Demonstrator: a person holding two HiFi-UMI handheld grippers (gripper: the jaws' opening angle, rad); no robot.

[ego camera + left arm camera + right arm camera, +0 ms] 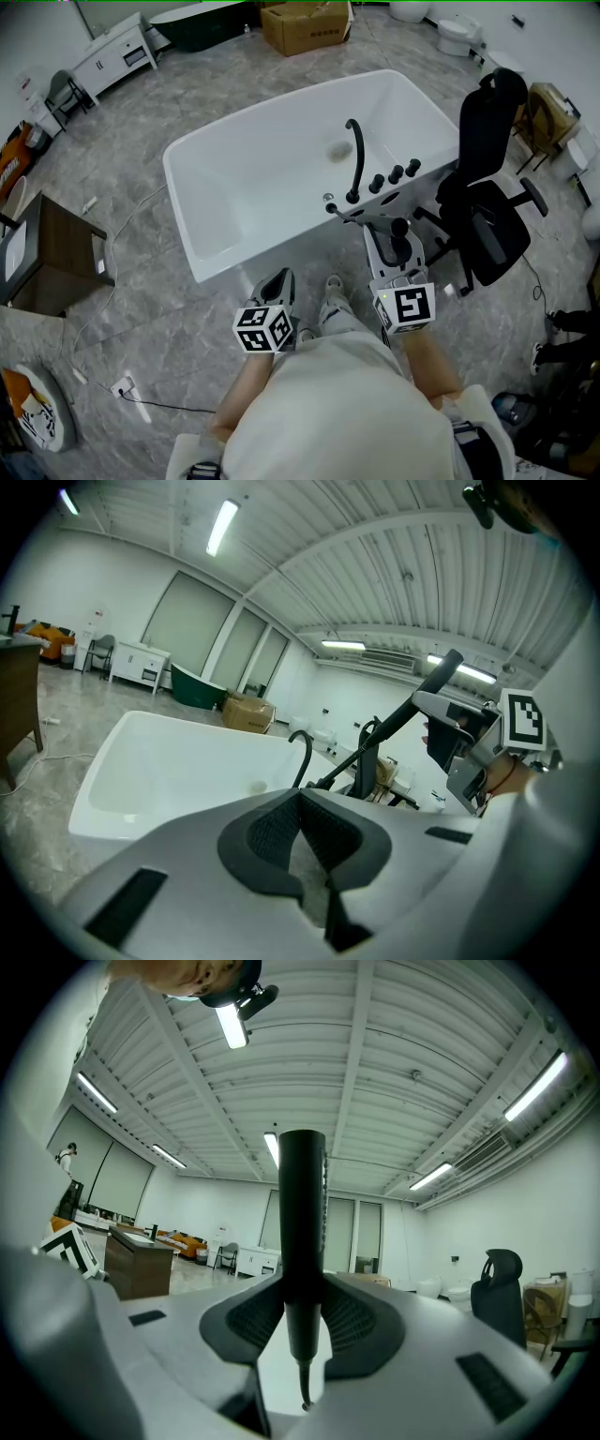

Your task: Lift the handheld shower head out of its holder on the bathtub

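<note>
In the right gripper view the black handheld shower head (302,1241) stands upright between the pads, and my right gripper (302,1321) is shut on it. From the head view, that gripper (397,246) holds the shower head (400,234) just outside the near right corner of the white bathtub (187,159), near the black faucet (357,159) and knobs (395,175). My left gripper (278,284) hangs beside the tub's front wall with nothing in it. Its jaws meet at the tip in the left gripper view (302,799).
A black office chair (487,197) stands close to the right of the tub. A brown desk (52,253) sits at the left, with cables (103,309) on the marble floor. A cardboard box (307,25) lies beyond the tub.
</note>
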